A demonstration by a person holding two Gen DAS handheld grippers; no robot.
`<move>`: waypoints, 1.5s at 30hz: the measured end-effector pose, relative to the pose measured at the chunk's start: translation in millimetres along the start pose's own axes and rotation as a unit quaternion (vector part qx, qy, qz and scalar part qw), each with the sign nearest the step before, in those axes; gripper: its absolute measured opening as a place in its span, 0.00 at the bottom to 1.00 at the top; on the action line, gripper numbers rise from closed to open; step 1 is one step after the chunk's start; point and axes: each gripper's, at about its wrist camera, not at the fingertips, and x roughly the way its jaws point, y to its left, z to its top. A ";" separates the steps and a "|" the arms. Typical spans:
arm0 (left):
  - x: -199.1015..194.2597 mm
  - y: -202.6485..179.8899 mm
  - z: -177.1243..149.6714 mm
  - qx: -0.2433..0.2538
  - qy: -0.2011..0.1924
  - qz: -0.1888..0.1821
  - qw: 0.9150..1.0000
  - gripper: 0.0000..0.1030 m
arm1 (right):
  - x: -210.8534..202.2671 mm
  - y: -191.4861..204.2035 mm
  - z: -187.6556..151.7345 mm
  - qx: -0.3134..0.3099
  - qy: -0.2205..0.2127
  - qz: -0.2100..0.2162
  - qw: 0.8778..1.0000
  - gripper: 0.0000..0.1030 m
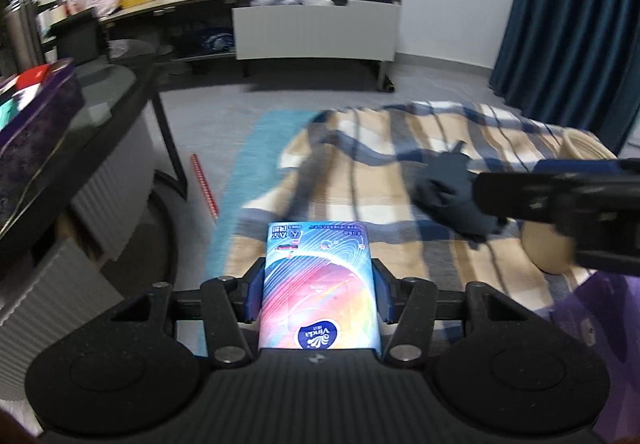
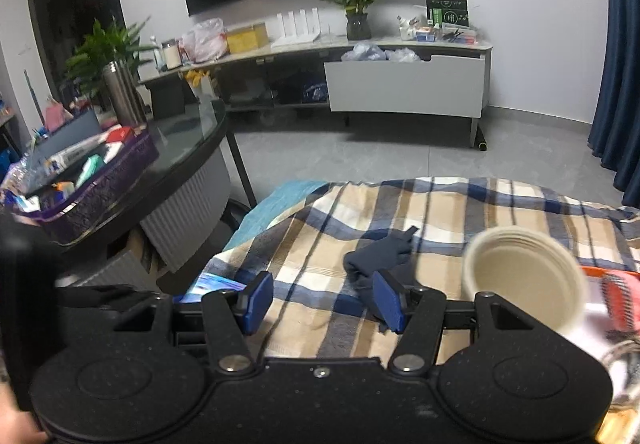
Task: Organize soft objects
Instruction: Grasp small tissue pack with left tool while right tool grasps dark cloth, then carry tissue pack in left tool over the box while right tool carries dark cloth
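Tissue pack [image 1: 318, 288], "Vinda" logo, clamped in left claw [image 1: 318, 294].

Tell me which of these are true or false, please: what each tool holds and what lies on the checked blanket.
1. The left tool grips a colourful tissue pack. True.
2. The right tool holds the dark blue cloth. False: its jaws are open and hold nothing; the cloth lies on the checked blanket.
3. A stack of paper cups lies on its side. True.
4. The blanket is plain red. False: it is checked beige, white and blue.
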 end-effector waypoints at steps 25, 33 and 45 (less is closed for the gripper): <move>-9.4 14.5 6.4 -0.063 -0.035 -0.018 0.997 0.52 | 118.8 4.5 10.2 -0.116 0.066 -0.130 0.983 0.23; -29.6 -3.6 14.9 -0.055 -0.053 -0.008 0.997 0.52 | 22.4 -1.9 23.3 -0.069 -0.020 -0.057 0.996 0.23; -83.3 -47.1 23.4 -0.043 -0.078 -0.013 0.996 0.52 | -80.6 -14.4 10.4 -0.013 -0.078 -0.035 0.996 0.23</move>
